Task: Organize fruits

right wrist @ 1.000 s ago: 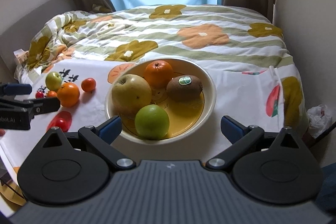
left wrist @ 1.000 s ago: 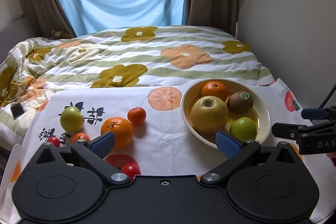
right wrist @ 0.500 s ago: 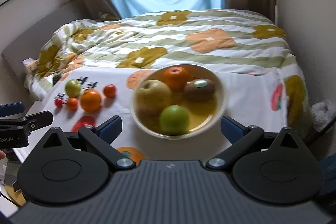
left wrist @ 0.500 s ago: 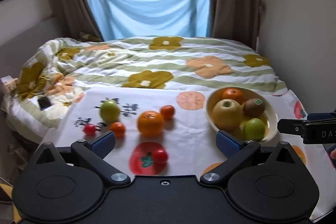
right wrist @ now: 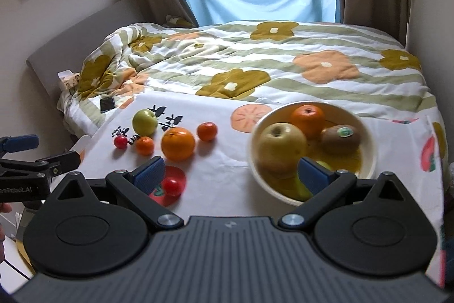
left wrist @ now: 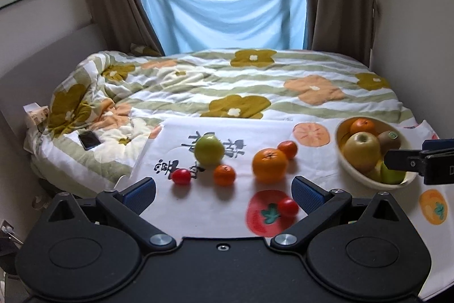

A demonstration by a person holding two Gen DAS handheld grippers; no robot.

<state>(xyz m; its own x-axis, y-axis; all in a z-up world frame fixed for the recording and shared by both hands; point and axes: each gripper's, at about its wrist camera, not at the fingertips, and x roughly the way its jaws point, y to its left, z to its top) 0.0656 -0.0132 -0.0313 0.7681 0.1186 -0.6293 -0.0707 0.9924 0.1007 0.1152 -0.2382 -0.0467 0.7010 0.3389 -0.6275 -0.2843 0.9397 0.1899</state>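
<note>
A cream bowl (left wrist: 347, 164) (right wrist: 369, 132) at the right holds a yellow apple (right wrist: 282, 145), an orange (right wrist: 308, 117), a kiwi (right wrist: 340, 136) and a green apple (left wrist: 393, 175). On the white cloth lie a green apple (left wrist: 208, 150), a large orange (left wrist: 269, 165), two small mandarins (left wrist: 224, 174) (left wrist: 287, 149) and two red tomatoes (left wrist: 181, 176) (left wrist: 288, 207). My left gripper (left wrist: 224, 190) is open and empty, held back above the loose fruit. My right gripper (right wrist: 231, 173) is open and empty, before the bowl.
The cloth (left wrist: 204, 206) covers a table at the foot of a bed with a flowered quilt (left wrist: 241, 81). A phone (left wrist: 89, 140) lies on the quilt at left. A wall stands close on the right.
Both grippers have pulled back and risen, so the fruit and bowl look smaller and farther. The left view has swung left toward the loose fruit. Nothing was grasped.
</note>
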